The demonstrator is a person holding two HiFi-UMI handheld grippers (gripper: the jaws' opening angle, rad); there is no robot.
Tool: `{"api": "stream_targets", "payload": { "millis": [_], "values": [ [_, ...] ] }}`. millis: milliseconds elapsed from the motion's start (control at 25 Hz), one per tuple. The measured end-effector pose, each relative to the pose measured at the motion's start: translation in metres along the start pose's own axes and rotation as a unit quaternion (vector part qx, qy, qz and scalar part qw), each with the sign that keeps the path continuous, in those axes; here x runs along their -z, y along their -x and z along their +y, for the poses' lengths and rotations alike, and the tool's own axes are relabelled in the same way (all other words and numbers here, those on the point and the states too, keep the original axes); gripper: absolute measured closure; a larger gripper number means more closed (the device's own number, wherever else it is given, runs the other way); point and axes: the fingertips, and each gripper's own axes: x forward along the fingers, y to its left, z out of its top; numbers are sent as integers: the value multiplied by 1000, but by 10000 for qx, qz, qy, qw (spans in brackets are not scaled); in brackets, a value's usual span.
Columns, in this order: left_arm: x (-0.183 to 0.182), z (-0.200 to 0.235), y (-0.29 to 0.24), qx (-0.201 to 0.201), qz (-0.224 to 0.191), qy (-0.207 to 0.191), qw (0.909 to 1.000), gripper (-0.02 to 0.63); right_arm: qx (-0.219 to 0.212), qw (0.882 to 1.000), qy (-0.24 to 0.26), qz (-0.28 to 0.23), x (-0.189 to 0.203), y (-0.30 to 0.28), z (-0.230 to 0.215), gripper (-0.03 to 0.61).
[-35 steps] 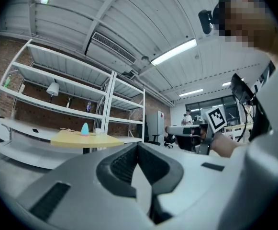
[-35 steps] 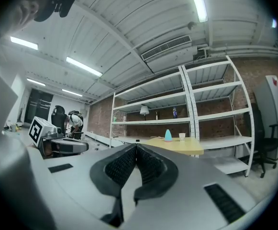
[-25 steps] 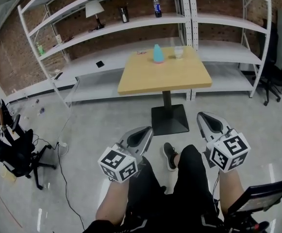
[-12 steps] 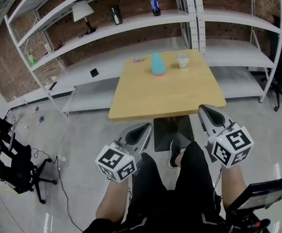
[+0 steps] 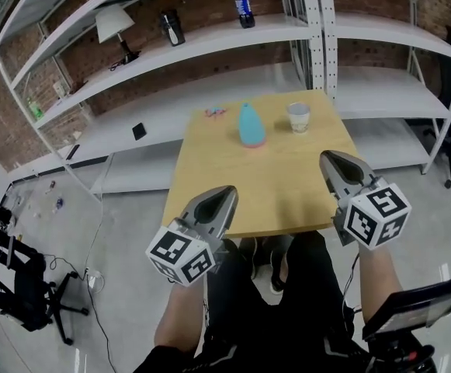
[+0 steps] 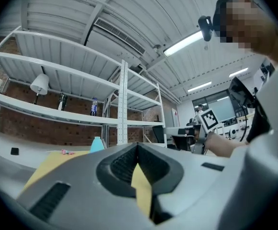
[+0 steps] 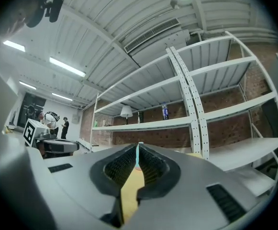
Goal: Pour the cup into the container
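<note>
shelving [image 5: 209,45] runs behind the table's far edge. table [image 5: 279,185]: both grippers reach over its near edge, bare top ahead. blue container [image 5: 251,125] and cup [image 5: 298,116] stand apart near the far edge, well ahead of left gripper [image 5: 227,193] and right gripper [image 5: 327,156]. both jaw pairs together, empty.

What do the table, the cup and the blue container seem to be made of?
Table: the top looks like light wood or wood laminate, with an even tan, matte surface; I cannot tell which.
Cup: probably thin translucent plastic, as its wall looks pale and half see-through.
Container: likely plastic or silicone, opaque light blue and smooth, with a pinkish base.
</note>
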Motion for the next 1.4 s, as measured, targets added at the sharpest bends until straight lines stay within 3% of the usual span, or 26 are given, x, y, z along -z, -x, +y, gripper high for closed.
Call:
{"api": "stream_targets", "payload": {
  "millis": [160,440,600,800,1000,1400],
  "values": [
    [-1,34,-32,11,-22,-28,10000,614,137,9998,-69,112,10,-44,-30,569],
    [10,88,-78,-52,169,97,9998,614,227,9976,-115,644,35,-113,-62,440],
    [18,117,-100,-95,357,45,9993,614,497,9936,-170,999,54,-148,-91,336],
    [32,155,-121,-107,512,196,9984,614,781,9862,-310,1426,86,-181,-123,277],
    [56,168,-134,-22,658,364,9972,614,807,9814,-546,1655,109,-196,-143,262],
    [83,181,-149,40,787,625,9949,614,760,9762,-407,1988,129,-222,-151,259]
  ]
}}
